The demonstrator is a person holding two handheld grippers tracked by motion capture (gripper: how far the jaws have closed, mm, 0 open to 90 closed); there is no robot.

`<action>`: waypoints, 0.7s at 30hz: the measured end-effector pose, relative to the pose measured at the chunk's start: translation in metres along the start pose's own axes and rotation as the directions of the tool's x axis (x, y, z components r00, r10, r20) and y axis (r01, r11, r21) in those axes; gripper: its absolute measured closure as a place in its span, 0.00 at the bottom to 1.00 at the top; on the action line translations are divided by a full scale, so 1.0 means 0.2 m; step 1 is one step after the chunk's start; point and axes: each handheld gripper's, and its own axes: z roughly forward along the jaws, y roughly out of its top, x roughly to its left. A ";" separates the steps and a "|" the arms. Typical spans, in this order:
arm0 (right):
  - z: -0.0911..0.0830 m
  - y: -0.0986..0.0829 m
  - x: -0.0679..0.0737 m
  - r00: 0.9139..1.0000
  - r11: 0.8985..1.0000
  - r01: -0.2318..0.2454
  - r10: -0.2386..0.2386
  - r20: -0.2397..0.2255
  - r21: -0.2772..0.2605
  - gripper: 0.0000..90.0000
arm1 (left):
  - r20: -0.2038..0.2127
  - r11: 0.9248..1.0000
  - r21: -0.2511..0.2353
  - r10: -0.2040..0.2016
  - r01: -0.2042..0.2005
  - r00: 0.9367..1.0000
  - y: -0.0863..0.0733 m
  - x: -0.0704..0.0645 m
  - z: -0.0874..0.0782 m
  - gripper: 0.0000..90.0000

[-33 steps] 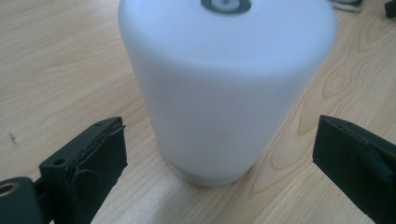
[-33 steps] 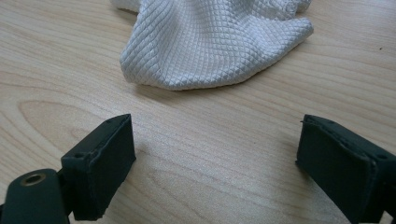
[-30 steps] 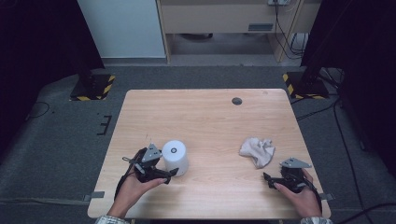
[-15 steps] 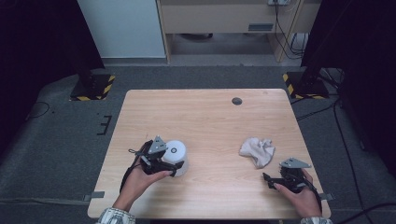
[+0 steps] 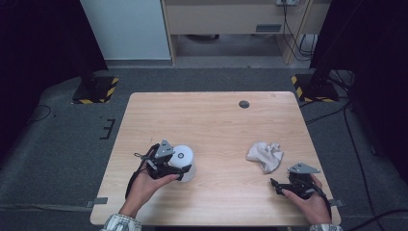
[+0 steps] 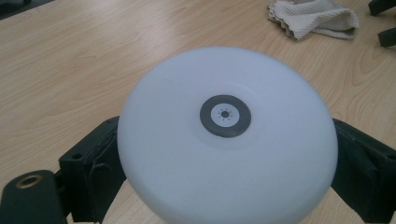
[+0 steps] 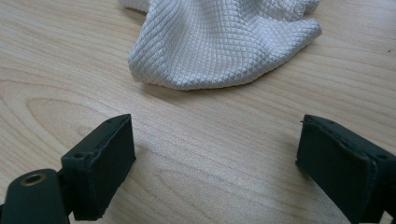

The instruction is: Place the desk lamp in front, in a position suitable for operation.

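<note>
- A white round lamp-like object [image 5: 183, 160] is clamped between the jaws of the left gripper [image 5: 169, 166], one black pad seen pressed on each side of it in the left gripper view [image 6: 227, 135]. Whether it's lifted or resting on the table [image 5: 211, 120] can't quite be told.
- Taking the crumpled white cloth [image 5: 265, 155] as the landmark: the white object is placed well apart from it, off to the person's left, at about the same depth on the table.
- The right gripper [image 5: 284, 186] is held just beside the cloth, on the near side, with its jaws spread wide and nothing between them; the cloth [image 7: 219, 42] is seen right ahead of the pads.
- The step in hand looks like a wipe-down setup, so the squeeze on the smooth, curved body should probably be kept firm and centred, since it could easily be popped out sideways.
- The cloth is best pinched at a raised fold, not scraped flat off the wood.
- No brand or text can be read. Only a grey ring with a small sun-like icon [image 6: 225, 115] is printed on the object's top, likely a light button.
</note>
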 end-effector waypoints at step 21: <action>0.00 0.00 0.01 1.000 1.000 0.015 -0.015 -0.012 0.000 0.13 | 0.136 0.993 0.003 0.116 -0.118 0.984 0.18 -0.30 0.16 0.09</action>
